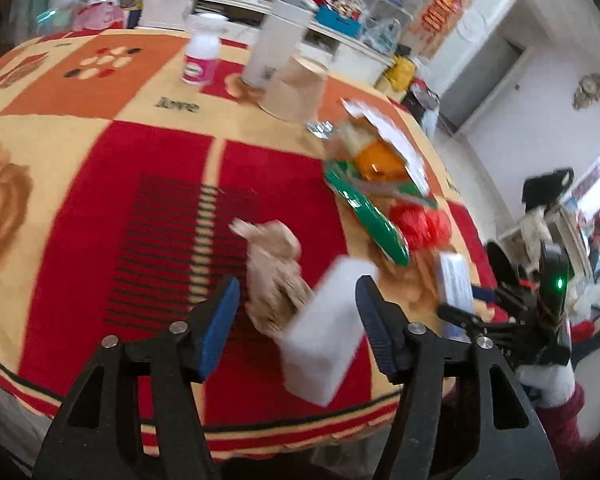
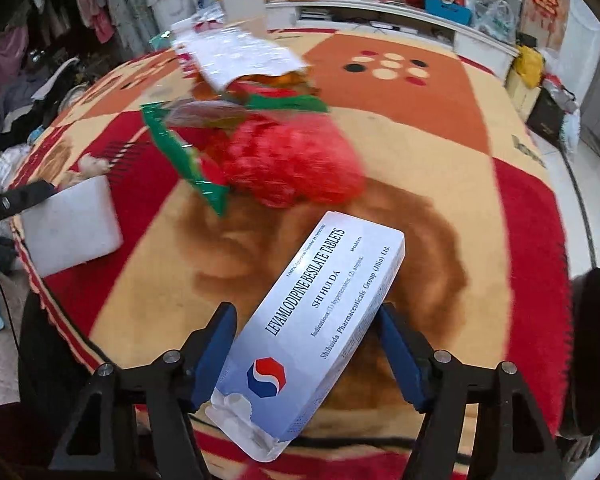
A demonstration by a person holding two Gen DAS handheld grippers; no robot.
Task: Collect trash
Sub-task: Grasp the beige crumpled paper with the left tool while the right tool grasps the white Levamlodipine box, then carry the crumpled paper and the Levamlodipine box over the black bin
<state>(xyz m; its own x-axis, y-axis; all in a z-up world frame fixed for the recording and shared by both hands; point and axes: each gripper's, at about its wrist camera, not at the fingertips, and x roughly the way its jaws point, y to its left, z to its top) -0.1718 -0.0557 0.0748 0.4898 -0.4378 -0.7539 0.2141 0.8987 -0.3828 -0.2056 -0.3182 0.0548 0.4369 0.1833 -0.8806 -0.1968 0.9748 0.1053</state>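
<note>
Light, stiff tablet box (image 2: 316,332) gripped across long edges by right claw (image 2: 306,350); left claw (image 1: 298,314) open around white foam block (image 1: 326,324) beside it.

Right claw (image 2: 306,340) straddles a tablet box (image 2: 316,320), which lies tilted between its blue pads. Beyond: red mesh wad (image 2: 296,160), green wrapper (image 2: 188,160), white block (image 2: 70,228) on patterned table (image 2: 480,200).
</note>
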